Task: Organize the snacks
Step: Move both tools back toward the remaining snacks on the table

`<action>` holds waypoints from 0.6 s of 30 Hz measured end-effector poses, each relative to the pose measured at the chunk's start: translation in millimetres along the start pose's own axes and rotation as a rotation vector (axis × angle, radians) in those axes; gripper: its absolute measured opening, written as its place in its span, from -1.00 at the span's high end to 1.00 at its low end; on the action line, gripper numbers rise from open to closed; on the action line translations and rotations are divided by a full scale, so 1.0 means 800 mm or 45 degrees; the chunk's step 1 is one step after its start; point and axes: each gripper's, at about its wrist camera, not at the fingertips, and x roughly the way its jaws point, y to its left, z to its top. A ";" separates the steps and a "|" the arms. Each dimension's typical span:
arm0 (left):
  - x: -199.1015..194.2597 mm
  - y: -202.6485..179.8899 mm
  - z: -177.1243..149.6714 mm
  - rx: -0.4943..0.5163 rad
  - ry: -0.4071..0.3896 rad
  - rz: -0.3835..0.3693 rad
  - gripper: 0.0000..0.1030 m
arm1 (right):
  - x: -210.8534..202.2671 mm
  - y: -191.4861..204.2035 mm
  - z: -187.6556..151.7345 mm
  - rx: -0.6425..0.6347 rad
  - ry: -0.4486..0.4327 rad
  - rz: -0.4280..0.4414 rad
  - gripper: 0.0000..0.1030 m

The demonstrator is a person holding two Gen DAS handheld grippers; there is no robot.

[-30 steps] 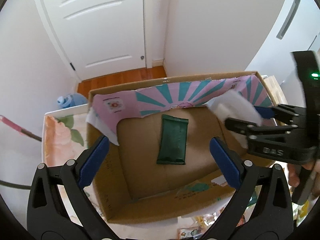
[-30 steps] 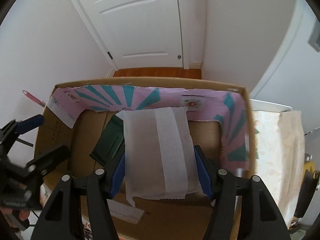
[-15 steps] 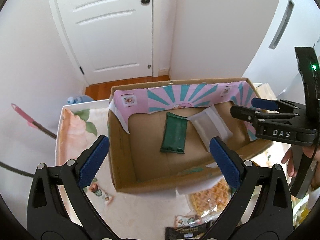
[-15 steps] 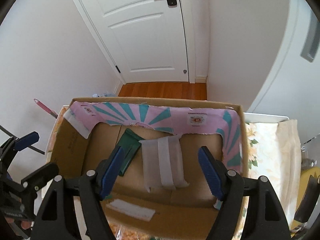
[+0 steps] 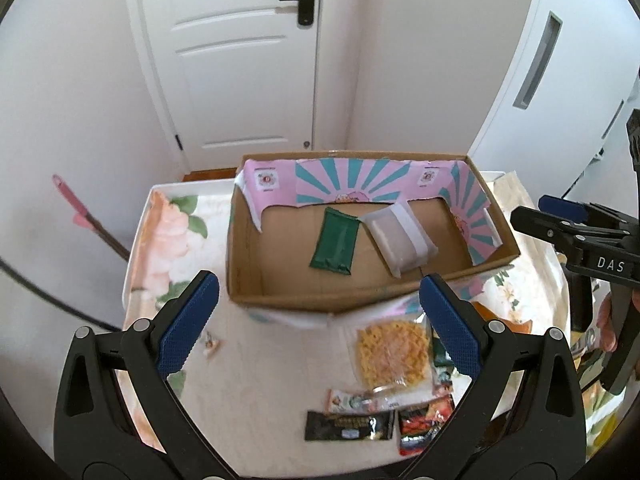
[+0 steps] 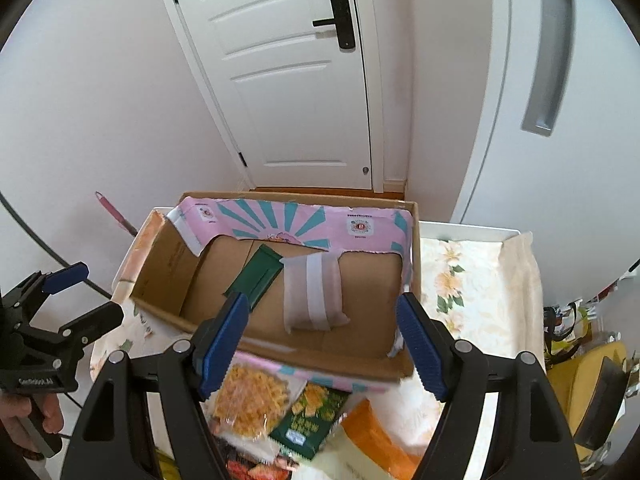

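- Left gripper (image 5: 318,312): its blue-padded jaws are standing wide apart and gripping nothing, hovering above the near wall of the cardboard box (image 5: 320,303).
- Right gripper (image 6: 322,344): its jaws are likewise gaping wide and carrying nothing, hanging over the box's near edge (this gripper is also showing at the right edge of the left wrist view, open there too).
- Cardboard box: it is sitting open-topped on a floral tablecloth (image 5: 168,240), with a torn pink-and-teal printed liner (image 5: 352,178) running along its far and right walls.
- Dark green snack packet (image 5: 335,242): it is lying flat on the box floor, left of centre.
- Translucent white snack packet (image 5: 401,238): it is lying on the box floor just beside the green one, their upper corners nearly touching.
- Loose snacks outside the box, near the grippers: a clear bag of yellow waffle-shaped crisps (image 5: 392,354), a black bar wrapper (image 5: 349,426), a red packet (image 5: 426,424), a green cracker packet (image 6: 310,418) and an orange packet (image 6: 372,436) are resting on the cloth.
- Background: a white panelled door (image 5: 240,52) with a black handle is standing beyond the table.
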 end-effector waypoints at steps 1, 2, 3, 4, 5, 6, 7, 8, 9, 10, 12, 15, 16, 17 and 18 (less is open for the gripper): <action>-0.007 0.000 -0.006 -0.011 -0.005 0.009 -0.94 | -0.004 -0.001 -0.003 -0.005 -0.002 0.003 -0.40; -0.013 0.000 -0.012 -0.020 -0.009 0.018 -0.94 | -0.010 0.000 -0.007 -0.011 -0.005 0.005 -0.40; -0.019 0.001 -0.018 -0.030 -0.011 0.032 -0.94 | -0.016 0.001 -0.011 -0.022 -0.012 0.009 -0.40; -0.024 0.002 -0.023 -0.038 -0.012 0.044 -0.94 | -0.019 0.002 -0.015 -0.031 -0.016 0.014 -0.40; -0.031 0.004 -0.030 -0.053 -0.011 0.059 -0.94 | -0.022 0.003 -0.018 -0.038 -0.019 0.017 -0.40; -0.034 0.005 -0.034 -0.063 -0.011 0.066 -0.94 | -0.026 0.004 -0.022 -0.046 -0.025 0.025 -0.40; -0.039 0.009 -0.042 -0.078 -0.010 0.079 -0.94 | -0.028 0.006 -0.026 -0.049 -0.027 0.032 -0.40; -0.043 0.011 -0.047 -0.090 -0.008 0.090 -0.94 | -0.031 0.007 -0.030 -0.052 -0.028 0.043 -0.40; -0.047 0.016 -0.053 -0.100 -0.005 0.099 -0.94 | -0.032 0.009 -0.035 -0.054 -0.029 0.055 -0.40; -0.051 0.021 -0.061 -0.109 0.000 0.110 -0.94 | -0.034 0.012 -0.039 -0.056 -0.030 0.064 -0.40; -0.056 0.031 -0.071 -0.119 0.007 0.130 -0.94 | -0.035 0.017 -0.046 -0.059 -0.030 0.069 -0.40; -0.061 0.050 -0.083 -0.140 0.012 0.151 -0.94 | -0.035 0.028 -0.059 -0.058 -0.032 0.072 -0.40; -0.062 0.059 -0.086 -0.152 0.010 0.152 -0.94 | -0.034 0.032 -0.064 -0.058 -0.026 0.069 -0.40; -0.063 0.066 -0.088 -0.161 0.007 0.152 -0.94 | -0.033 0.034 -0.067 -0.056 -0.022 0.066 -0.40; -0.063 0.076 -0.092 -0.169 0.005 0.153 -0.94 | -0.032 0.039 -0.072 -0.044 -0.018 0.059 -0.40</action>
